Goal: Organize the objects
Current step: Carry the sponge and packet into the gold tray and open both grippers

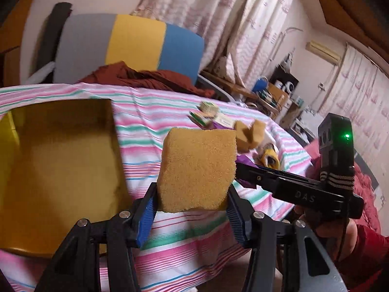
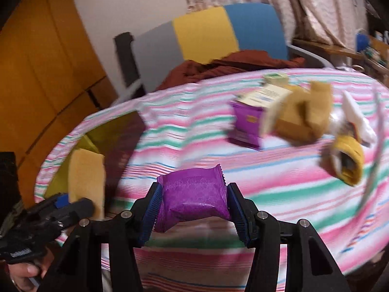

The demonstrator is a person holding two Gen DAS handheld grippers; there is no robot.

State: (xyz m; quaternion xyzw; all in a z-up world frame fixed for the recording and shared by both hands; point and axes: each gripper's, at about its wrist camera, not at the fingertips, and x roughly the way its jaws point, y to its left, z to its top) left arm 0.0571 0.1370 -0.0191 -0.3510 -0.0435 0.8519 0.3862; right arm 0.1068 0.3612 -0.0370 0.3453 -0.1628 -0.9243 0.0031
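Left gripper [image 1: 192,204] clenched on a sponge [image 1: 198,169], blue pads pressed into both lower sides, block lifted clear of the striped cloth [image 1: 170,231]; just left of it, an open yellow box [image 1: 60,170] lying on that cloth

Right gripper [image 2: 192,209] clenched on a purple packet [image 2: 194,194], wrapper crumpled between the pads, raised above the cloth, crimped edge up and to the right

Farther across the table, blurred: a purple box [image 2: 245,126] with a pale card leaning on it, tan folded cloth [image 2: 304,114] beside that, a yellow sock [image 2: 345,165] near the right edge, a small green and white box [image 2: 276,77] at the back

Beyond the table, a chair back [image 2: 218,31] banded grey, yellow and blue, with dark red fabric [image 2: 231,65] heaped in front; curtains [image 1: 243,17] along the wall
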